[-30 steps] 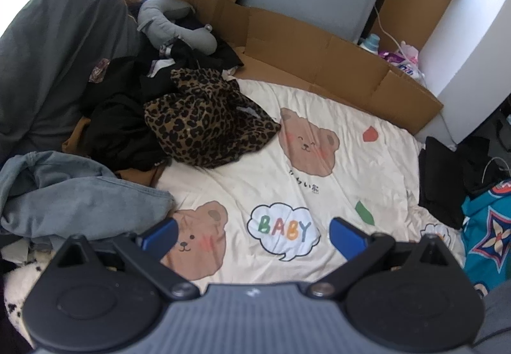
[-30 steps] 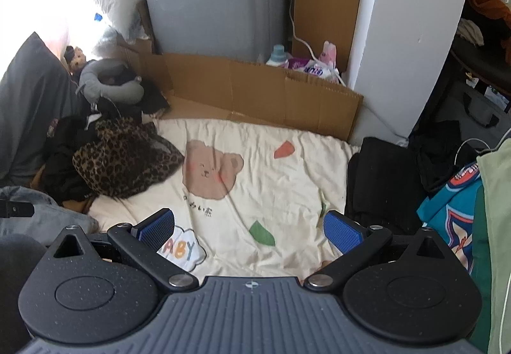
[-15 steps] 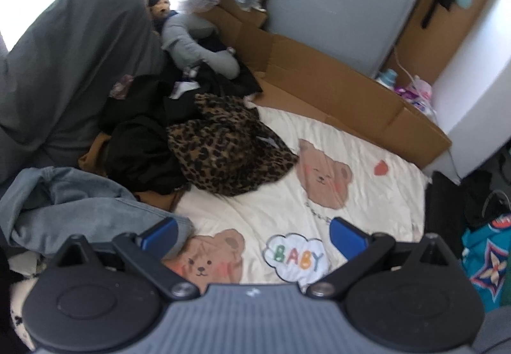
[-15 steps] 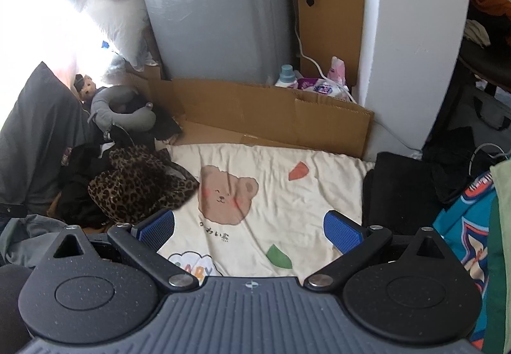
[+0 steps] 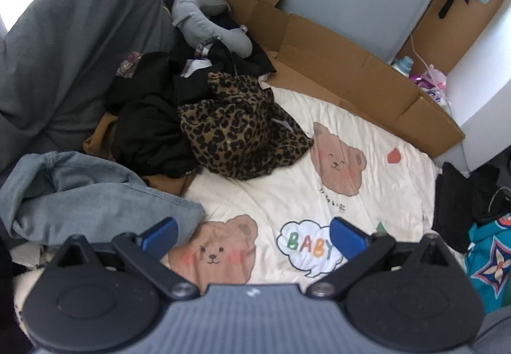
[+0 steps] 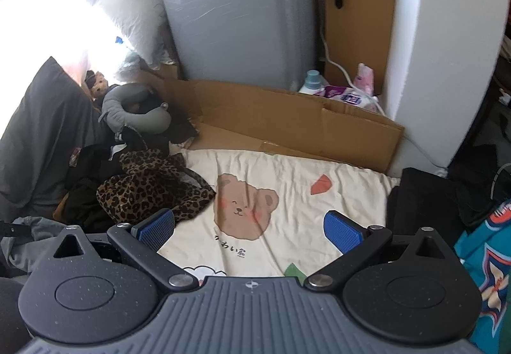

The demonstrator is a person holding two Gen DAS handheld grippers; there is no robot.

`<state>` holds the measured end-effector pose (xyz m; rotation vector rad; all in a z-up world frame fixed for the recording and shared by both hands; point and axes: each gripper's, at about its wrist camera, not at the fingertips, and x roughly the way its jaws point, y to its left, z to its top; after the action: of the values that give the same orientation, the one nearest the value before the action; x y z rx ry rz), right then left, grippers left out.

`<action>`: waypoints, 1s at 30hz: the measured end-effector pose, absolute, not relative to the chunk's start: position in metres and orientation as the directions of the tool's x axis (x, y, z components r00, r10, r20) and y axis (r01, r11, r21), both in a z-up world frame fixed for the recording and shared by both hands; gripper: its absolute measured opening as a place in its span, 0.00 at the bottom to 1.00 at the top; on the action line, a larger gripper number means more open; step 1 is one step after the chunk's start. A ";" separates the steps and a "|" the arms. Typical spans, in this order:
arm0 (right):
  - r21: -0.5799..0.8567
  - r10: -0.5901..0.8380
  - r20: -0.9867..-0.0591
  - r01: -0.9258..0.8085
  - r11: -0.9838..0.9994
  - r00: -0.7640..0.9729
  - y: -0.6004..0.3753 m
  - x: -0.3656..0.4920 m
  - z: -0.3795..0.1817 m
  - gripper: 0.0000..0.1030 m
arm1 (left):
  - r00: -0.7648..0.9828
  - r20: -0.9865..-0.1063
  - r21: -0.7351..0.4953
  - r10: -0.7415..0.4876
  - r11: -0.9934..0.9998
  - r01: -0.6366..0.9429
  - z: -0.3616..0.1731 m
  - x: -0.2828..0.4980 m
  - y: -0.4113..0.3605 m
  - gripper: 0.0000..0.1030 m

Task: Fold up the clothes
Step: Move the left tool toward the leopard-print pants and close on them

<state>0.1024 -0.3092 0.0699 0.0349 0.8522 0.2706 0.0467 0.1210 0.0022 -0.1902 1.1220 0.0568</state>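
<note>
Left claw [image 5: 252, 234] spread apart and empty above the bear-print blanket [image 5: 319, 194], right claw [image 6: 249, 228] also apart, leopard-print garment [image 5: 236, 133] lay crumpled beside black clothes [image 5: 150, 130], jeans [image 5: 80, 194] near the left claw

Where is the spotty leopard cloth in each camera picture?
Left wrist view: the leopard-print garment lies crumpled left of centre, on the edge of the cream blanket.
Right wrist view: the same garment sits at the left, just above the left fingertip.
Shared landmark: the printed bear face just right of it.
</note>
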 end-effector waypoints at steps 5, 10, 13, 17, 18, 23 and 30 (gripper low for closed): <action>0.132 0.267 -0.753 -0.260 0.956 0.601 -0.293 0.122 0.056 1.00 | 0.421 -0.907 -0.085 -0.012 0.984 -0.156 0.001 0.050 0.135 0.99; 0.134 0.314 -0.752 -0.333 0.934 0.580 -0.274 0.142 0.043 1.00 | 0.441 -0.897 -0.131 -0.031 0.972 -0.198 0.000 0.065 0.153 0.99; 0.135 0.343 -0.750 -0.376 0.917 0.565 -0.262 0.155 0.036 1.00 | 0.454 -0.891 -0.100 -0.012 0.980 -0.171 -0.006 0.079 0.151 0.99; 0.137 0.379 -0.748 -0.433 0.891 0.544 -0.246 0.171 0.025 1.00 | 0.488 -0.873 -0.068 0.016 0.986 -0.154 -0.016 0.099 0.151 0.99; 0.138 0.388 -0.744 -0.442 0.886 0.544 -0.244 0.175 0.022 1.00 | 0.499 -0.867 -0.061 0.025 0.986 -0.156 -0.020 0.104 0.152 0.99; 0.150 0.429 -0.718 -0.480 0.864 0.548 -0.235 0.198 0.001 0.99 | 0.533 -0.846 -0.072 0.031 0.982 -0.172 -0.043 0.128 0.160 0.97; 0.161 0.470 -0.707 -0.527 0.834 0.529 -0.223 0.224 -0.050 0.99 | 0.541 -0.840 -0.072 0.051 0.976 -0.204 -0.089 0.161 0.170 0.88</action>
<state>0.2242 -0.2230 -0.0502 -0.0760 0.8200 0.5963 0.1608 0.1700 -0.0890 -0.1687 0.9892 0.1525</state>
